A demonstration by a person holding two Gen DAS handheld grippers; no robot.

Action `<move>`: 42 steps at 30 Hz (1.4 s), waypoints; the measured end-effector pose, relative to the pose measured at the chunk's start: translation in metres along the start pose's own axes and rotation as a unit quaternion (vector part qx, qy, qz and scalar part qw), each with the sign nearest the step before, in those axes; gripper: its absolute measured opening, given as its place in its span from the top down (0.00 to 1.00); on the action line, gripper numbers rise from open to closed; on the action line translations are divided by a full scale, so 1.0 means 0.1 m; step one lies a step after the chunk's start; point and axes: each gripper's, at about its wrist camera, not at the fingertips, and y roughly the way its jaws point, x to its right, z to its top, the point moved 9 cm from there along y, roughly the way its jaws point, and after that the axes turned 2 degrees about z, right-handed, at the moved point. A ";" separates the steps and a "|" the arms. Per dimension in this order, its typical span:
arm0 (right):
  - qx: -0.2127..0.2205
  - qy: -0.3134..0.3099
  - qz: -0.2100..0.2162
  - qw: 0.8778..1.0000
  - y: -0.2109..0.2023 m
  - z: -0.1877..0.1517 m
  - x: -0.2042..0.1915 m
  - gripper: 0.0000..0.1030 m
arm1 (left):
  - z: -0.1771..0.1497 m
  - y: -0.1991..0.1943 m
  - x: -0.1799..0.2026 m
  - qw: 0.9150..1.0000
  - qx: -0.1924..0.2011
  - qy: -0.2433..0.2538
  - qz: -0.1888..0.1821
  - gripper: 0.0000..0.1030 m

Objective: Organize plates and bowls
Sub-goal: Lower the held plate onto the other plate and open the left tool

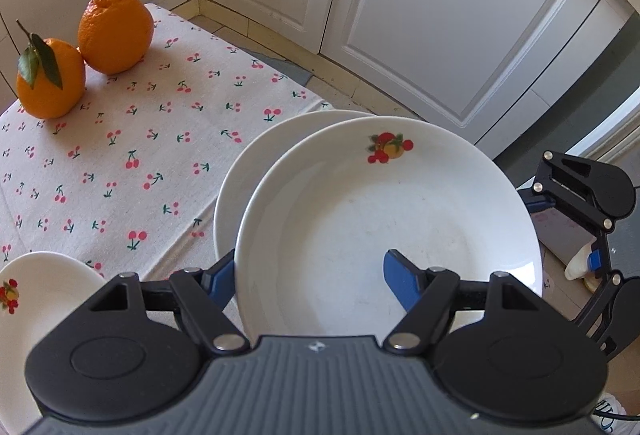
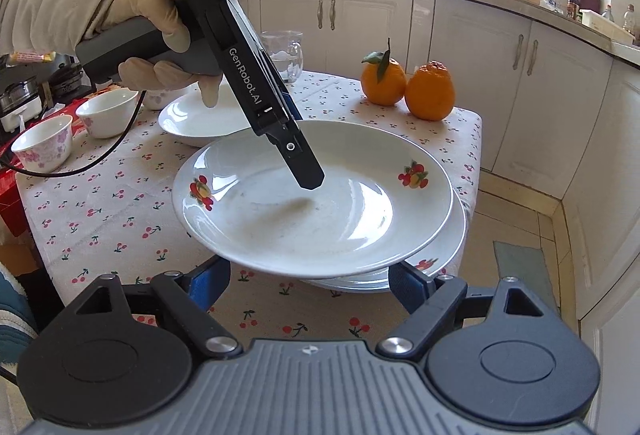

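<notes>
A white plate with fruit decals (image 1: 384, 219) (image 2: 316, 195) hangs tilted just above a second white plate (image 1: 256, 171) (image 2: 440, 259) at the table's right end. My left gripper (image 1: 308, 275) straddles the upper plate's near rim: one blue finger sits inside the plate, the other under the rim. In the right wrist view the left gripper (image 2: 308, 175) reaches down into that plate. My right gripper (image 2: 310, 283) is open, its blue fingers (image 2: 208, 281) low in front of the plates and touching nothing. A third white plate (image 1: 36, 299) (image 2: 200, 119) lies further left.
Two oranges (image 1: 84, 51) (image 2: 408, 87) stand at the far end of the cherry-print tablecloth (image 1: 120, 163) (image 2: 100, 211). Two floral bowls (image 2: 44, 147) and a glass mug (image 2: 286, 55) stand at the left. White cabinets (image 1: 440, 15) and tiled floor (image 2: 520, 243) lie past the table edge.
</notes>
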 end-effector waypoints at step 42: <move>0.001 0.048 -0.018 0.999 -0.08 -0.03 0.17 0.13 | 0.17 0.28 -0.01 0.999 -0.030 0.010 -0.016 0.24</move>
